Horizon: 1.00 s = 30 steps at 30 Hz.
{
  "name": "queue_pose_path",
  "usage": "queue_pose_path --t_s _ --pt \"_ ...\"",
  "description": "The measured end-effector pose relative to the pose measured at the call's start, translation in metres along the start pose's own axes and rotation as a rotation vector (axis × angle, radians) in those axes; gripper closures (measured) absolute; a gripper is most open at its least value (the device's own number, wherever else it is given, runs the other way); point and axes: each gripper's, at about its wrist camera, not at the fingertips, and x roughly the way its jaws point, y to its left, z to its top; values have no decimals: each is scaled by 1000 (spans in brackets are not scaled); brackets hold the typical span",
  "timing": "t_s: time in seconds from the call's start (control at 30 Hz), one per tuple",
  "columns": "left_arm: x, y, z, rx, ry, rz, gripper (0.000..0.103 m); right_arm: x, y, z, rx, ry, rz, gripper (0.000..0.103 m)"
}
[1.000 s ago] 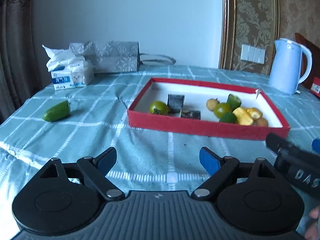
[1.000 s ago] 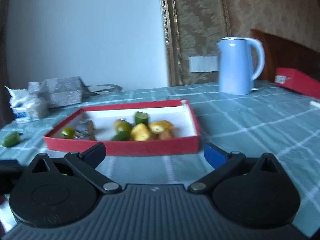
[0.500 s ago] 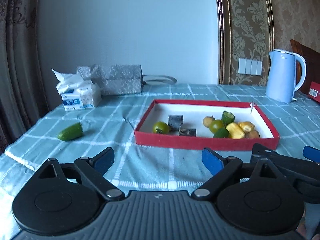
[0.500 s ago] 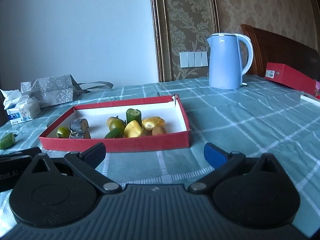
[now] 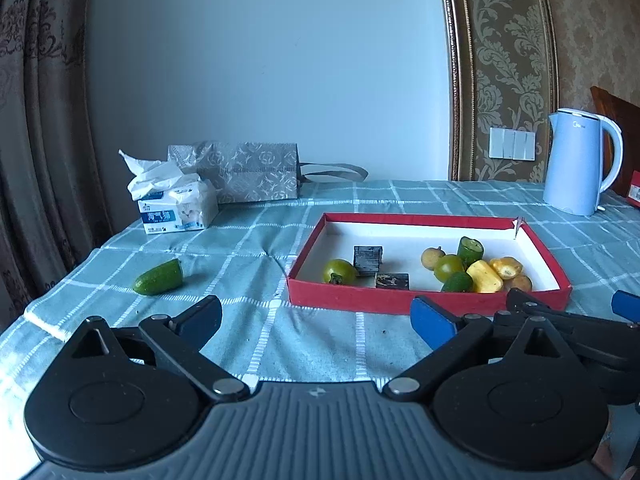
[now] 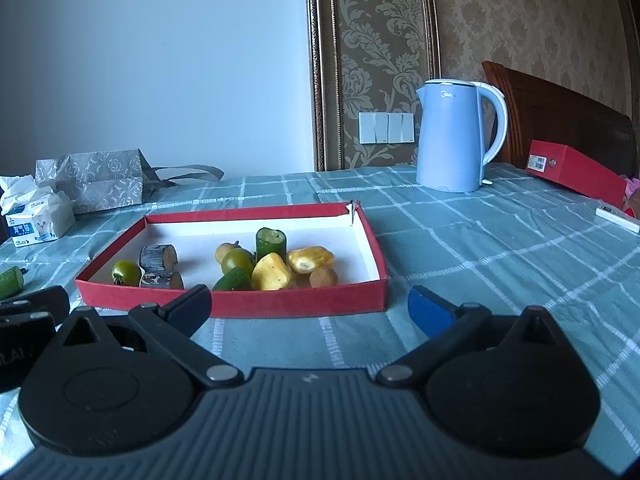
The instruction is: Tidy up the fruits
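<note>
A red tray [image 5: 400,304] with a white floor holds several fruits: green tomatoes, yellow pieces, a cucumber stub [image 5: 470,250] and two dark blocks. It also shows in the right wrist view [image 6: 280,304]. A green cucumber piece [image 5: 158,278] lies on the cloth left of the tray, also at the left edge of the right wrist view [image 6: 10,282]. My left gripper [image 5: 316,318] is open and empty, near the table's front. My right gripper [image 6: 310,306] is open and empty, just in front of the tray.
A blue kettle [image 6: 456,136] stands at the back right. A tissue pack [image 5: 176,204] and a grey bag [image 5: 248,172] sit at the back left. A red box [image 6: 576,168] lies at the far right. The table edge is at the left.
Both grippers have pulled back and levelled out, so the tray looks farther away. Both stay open and empty. The fruits have not moved.
</note>
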Motion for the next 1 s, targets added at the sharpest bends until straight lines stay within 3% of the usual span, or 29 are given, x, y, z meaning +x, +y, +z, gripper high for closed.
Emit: queue_pose_path --t_s 0.43,1.0 --pt "8 12 5 -30 30 -20 2 6 12 6 -21 -2 9 0" --pt "16 17 5 -30 40 9 2 13 23 8 -57 9 3 0"
